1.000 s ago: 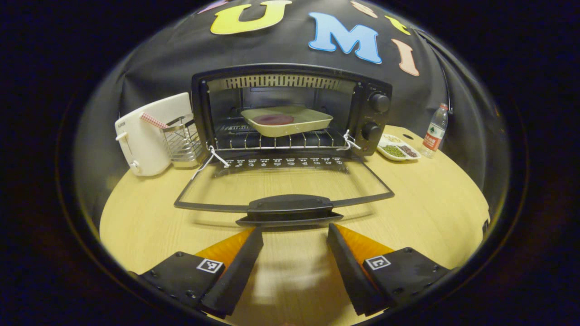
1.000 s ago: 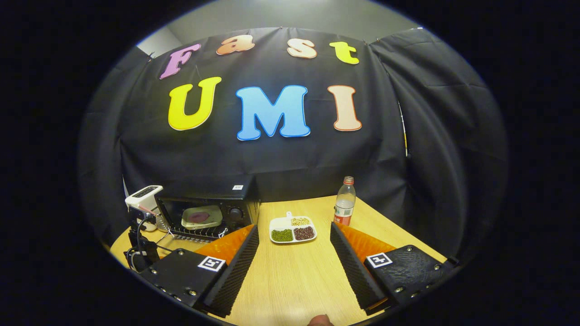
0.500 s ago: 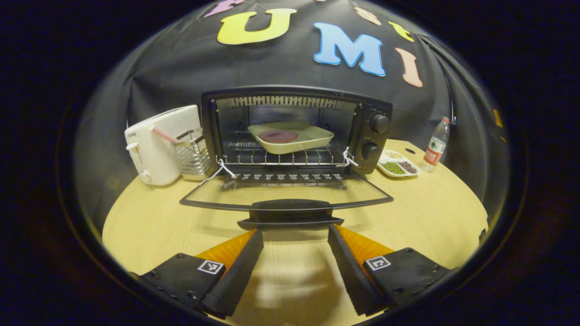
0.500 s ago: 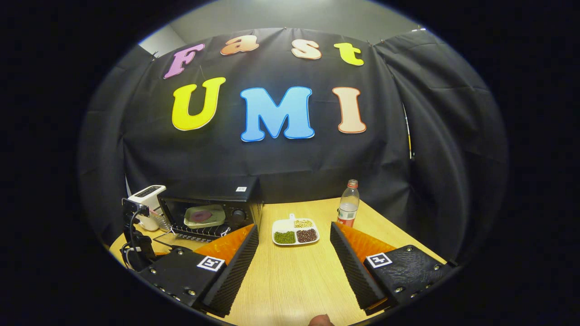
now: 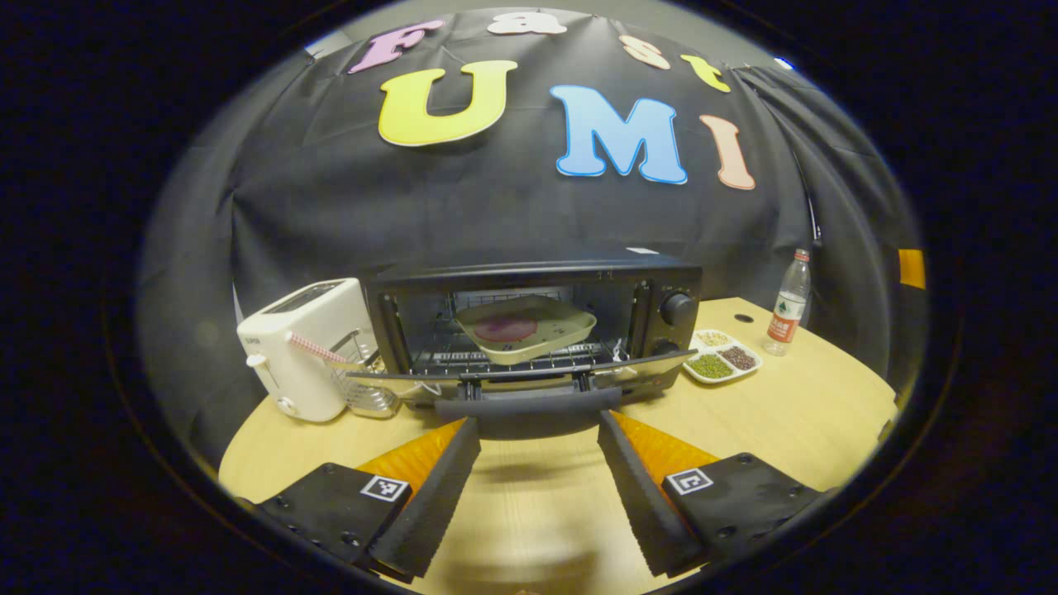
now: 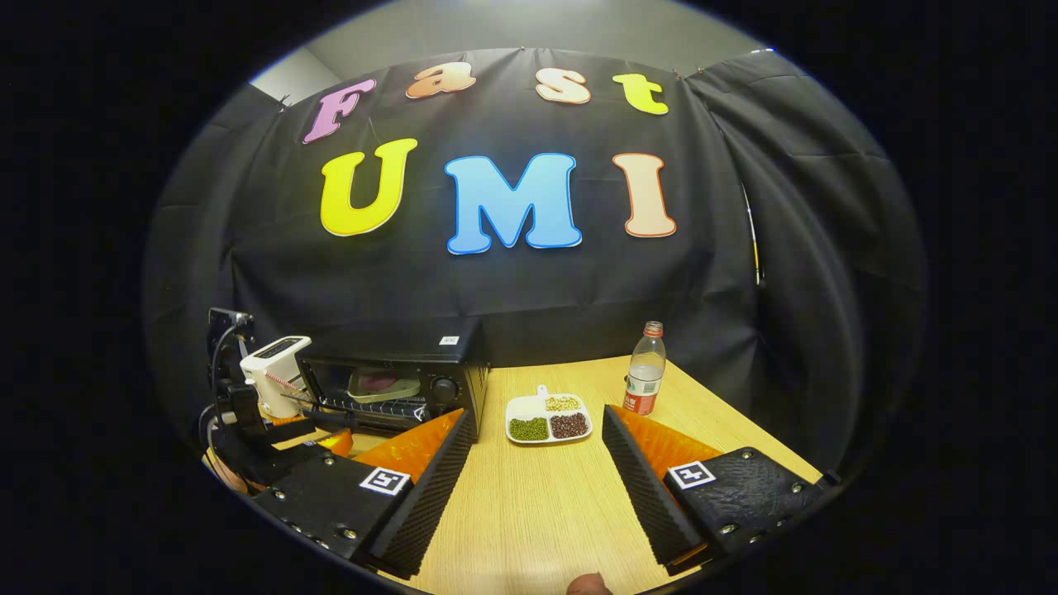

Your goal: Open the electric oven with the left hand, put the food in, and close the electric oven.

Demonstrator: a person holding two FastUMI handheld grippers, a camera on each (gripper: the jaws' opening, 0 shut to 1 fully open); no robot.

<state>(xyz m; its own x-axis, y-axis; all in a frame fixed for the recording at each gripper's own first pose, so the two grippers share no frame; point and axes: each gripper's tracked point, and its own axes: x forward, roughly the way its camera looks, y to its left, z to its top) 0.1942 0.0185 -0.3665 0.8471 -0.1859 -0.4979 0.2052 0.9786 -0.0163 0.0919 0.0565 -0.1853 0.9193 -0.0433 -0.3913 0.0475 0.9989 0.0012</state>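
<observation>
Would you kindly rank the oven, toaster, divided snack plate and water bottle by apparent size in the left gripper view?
1. oven
2. toaster
3. and 4. divided snack plate and water bottle: look alike; unsure, since the bottle stands farther off.

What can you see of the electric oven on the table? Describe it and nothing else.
The electric oven is a black box-shaped countertop unit standing on the wooden table. Its glass door, hinged at the bottom, hangs partly open, with a dark bar handle on its front edge. Inside, a pale tray holding something reddish sits on a wire rack. Two round knobs sit to the right of the opening.
</observation>
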